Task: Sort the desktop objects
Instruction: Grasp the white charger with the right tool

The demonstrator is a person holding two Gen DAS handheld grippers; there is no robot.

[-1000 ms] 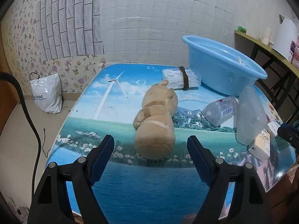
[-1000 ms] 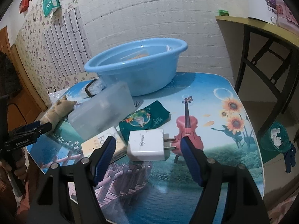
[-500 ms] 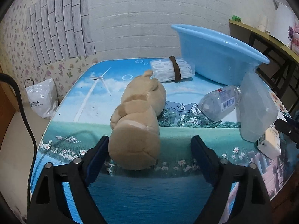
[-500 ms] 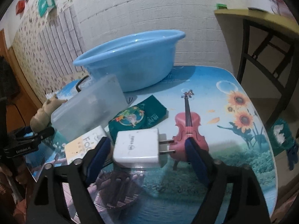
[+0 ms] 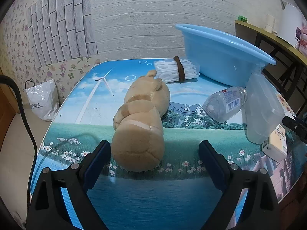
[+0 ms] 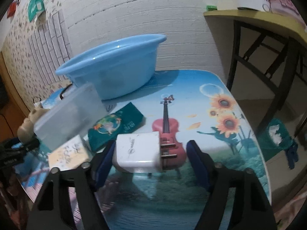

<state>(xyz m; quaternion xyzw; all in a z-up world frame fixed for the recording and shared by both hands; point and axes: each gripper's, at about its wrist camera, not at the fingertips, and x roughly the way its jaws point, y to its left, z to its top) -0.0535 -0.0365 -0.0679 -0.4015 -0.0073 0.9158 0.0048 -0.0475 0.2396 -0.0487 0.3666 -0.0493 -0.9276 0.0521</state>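
Now the left gripper [image 5: 154, 156] hangs low over the bench [image 5: 134, 201], its jaws spread wide on either side of the rear end of a tan plush toy [image 5: 141, 118]. The toy lies lengthwise on the picture-printed top, head pointing away toward the wall; its rump sits close against the left jaw, with a clear gap to the right one, and nothing is clamped. Behind the toy's head lies a bundle of white rings [image 5: 176, 71] bound with a brown strap, just beside a blue basin [image 5: 220, 57]. A clear bottle [image 5: 224, 103] lies on its side to the right, its neck against a frosted plastic box [image 5: 262, 111] that tilts up, and a small cream carton [image 5: 276, 143] sits near the bench's right edge.

The right gripper [image 6: 151, 155] also has its jaws released, set around a white charger [image 6: 137, 154] whose prongs point right. The left jaw is at or touching the charger's body; the right jaw stands apart from the prongs. A green packet [image 6: 115, 124] lies just behind the charger, with the frosted box and the basin beyond it.
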